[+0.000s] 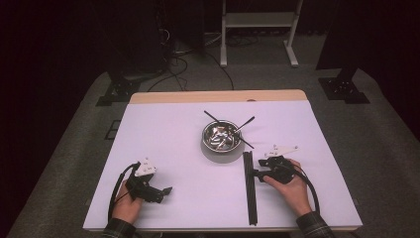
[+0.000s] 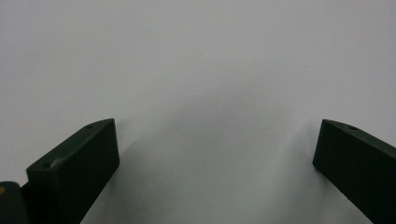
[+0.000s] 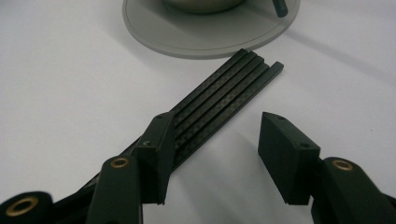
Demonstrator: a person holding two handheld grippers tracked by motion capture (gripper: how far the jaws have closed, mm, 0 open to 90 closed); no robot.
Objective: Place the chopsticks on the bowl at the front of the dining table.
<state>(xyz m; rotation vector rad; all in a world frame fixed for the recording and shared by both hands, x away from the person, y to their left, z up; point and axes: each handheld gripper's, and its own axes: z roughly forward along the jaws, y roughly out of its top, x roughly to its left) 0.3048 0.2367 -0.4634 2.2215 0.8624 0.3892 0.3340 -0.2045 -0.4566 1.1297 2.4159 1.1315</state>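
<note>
A metal bowl (image 1: 221,135) stands mid-table on a round grey base (image 3: 210,42), and a few thin dark sticks (image 1: 213,118) lean out of it. Just right of the bowl, a row of several long black sticks (image 1: 250,191) (image 3: 225,87) lies side by side, running toward the near edge. My right gripper (image 1: 254,174) (image 3: 217,123) is open right at this row, its left jaw over the sticks and its right jaw on bare table. Near the front left, my left gripper (image 1: 167,190) (image 2: 217,128) is open above the bare white tabletop (image 2: 201,70), with nothing between its jaws.
The white tabletop (image 1: 163,134) has a wooden strip (image 1: 218,96) along its far edge. Beyond it the floor holds a white stand (image 1: 258,29), loose cables (image 1: 178,59) and black stand bases (image 1: 116,91) (image 1: 344,89). A hand holds each gripper near the front edge.
</note>
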